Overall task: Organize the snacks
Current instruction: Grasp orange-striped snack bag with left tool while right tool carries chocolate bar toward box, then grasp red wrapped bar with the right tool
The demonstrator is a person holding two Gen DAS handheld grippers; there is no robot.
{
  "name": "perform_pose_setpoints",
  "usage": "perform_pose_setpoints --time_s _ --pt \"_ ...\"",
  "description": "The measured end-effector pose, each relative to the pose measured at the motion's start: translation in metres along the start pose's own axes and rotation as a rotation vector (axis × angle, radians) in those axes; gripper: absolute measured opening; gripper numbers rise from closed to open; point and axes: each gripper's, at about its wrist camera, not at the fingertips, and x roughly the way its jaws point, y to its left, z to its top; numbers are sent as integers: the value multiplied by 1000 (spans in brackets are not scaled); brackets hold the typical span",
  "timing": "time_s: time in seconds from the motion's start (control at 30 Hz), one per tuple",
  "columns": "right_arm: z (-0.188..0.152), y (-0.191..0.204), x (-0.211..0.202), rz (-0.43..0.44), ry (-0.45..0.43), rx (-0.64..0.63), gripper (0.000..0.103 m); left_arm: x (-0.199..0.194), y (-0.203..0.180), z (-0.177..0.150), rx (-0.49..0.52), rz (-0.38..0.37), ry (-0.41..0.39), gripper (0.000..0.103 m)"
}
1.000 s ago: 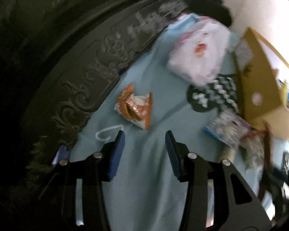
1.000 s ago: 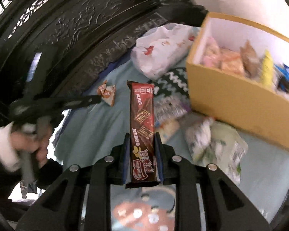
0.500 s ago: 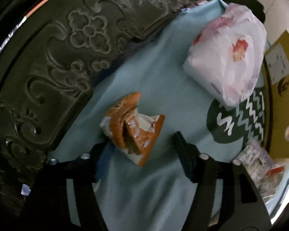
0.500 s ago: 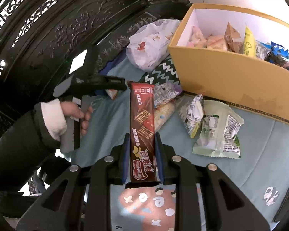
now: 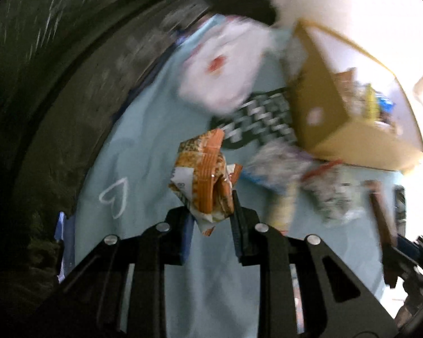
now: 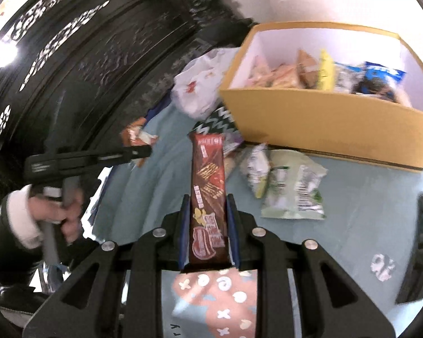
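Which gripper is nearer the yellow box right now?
Right. The right gripper, holding the chocolate biscuit pack, sits close before the yellow box; the left gripper is farther off, near the carved headboard.

My left gripper (image 5: 210, 211) points steeply down, and its jaws are closing on a crumpled orange snack packet (image 5: 204, 180) that sits between the blue pads (image 5: 187, 229), lifted clear of the cloth below. Seen from my right wrist, my left hand (image 6: 60, 211) wraps around that gripper's grey handle, with a white cuff and a dark sleeve (image 6: 5, 242) behind it; the tool reaches out level to the right from my fist. My right gripper (image 6: 207, 225) tilts downward, less steeply, its jaws clamped tight on the lower end of a long brown biscuit pack (image 6: 208, 194) that sticks straight out ahead between the fingers.
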Motion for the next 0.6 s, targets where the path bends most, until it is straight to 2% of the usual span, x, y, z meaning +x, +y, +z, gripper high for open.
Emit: perform_pose_setpoints --time_s 0.13,0.2,0.33,0.37,0.43,0.5,0.53,0.57,0.6 --pt "2 -15 -23 -59 -42 37 24 -31 -46 14 90 -53 -67 23" --pt "2 -22 -28 -89 -33 37 23 -44 -58 16 129 -75 -90 23" --pt "-14 -39 -16 -153 62 10 21 -39 -68 8 149 -87 -60 23" --pt "-19 -44 -10 -158 89 16 21 -33 -68 6 155 -85 -43 23" --pt "-37 -57 11 -162 198 27 21 -23 -66 1 152 -86 -7 23" --pt "-48 -60 18 -163 227 16 23 -18 -63 -3 157 -80 0 23" --pt "-49 -60 19 -164 225 8 31 -18 -63 -3 159 -77 2 23" --pt "-49 -59 20 -166 225 -5 47 -18 -62 -3 155 -78 5 23" --pt "-47 -56 23 -158 240 -25 54 -17 -60 -4 150 -81 9 23"
